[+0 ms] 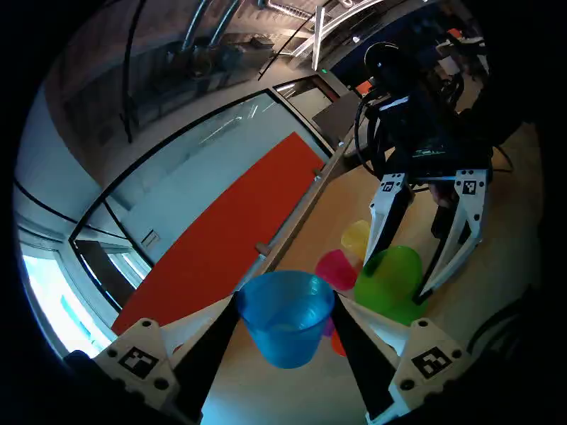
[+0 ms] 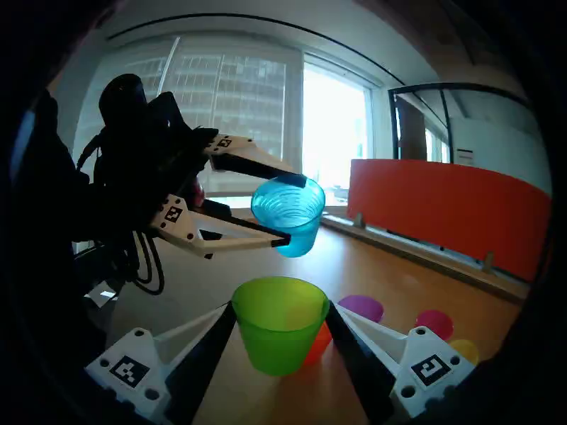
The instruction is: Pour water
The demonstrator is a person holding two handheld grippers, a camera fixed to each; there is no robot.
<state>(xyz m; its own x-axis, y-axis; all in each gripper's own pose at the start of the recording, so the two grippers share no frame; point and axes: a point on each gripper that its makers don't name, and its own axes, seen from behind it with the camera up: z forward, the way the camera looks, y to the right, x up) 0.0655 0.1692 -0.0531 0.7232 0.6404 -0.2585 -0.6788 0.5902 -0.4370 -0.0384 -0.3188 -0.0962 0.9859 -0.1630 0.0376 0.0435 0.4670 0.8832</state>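
Observation:
My left gripper (image 1: 285, 319) is shut on a translucent blue cup (image 1: 285, 316) that holds a little water; the view tilts with it. In the right gripper view that blue cup (image 2: 289, 214) hangs in the air, held by the left gripper (image 2: 294, 212) above and just behind a green cup (image 2: 280, 322). My right gripper (image 2: 280, 322) is shut on the green cup, which stands upright with its mouth open. From the left gripper view the green cup (image 1: 391, 283) sits between the right gripper's (image 1: 393, 283) white fingers (image 1: 379, 223), beyond the blue cup.
A wooden table (image 2: 354, 262) carries loose cups: purple (image 2: 361, 307), magenta (image 2: 434, 322), yellow (image 2: 464, 348) and an orange one (image 2: 319, 341) behind the green cup. A red partition (image 2: 453, 209) runs along the table's far edge. Large windows (image 2: 333, 127) lie behind.

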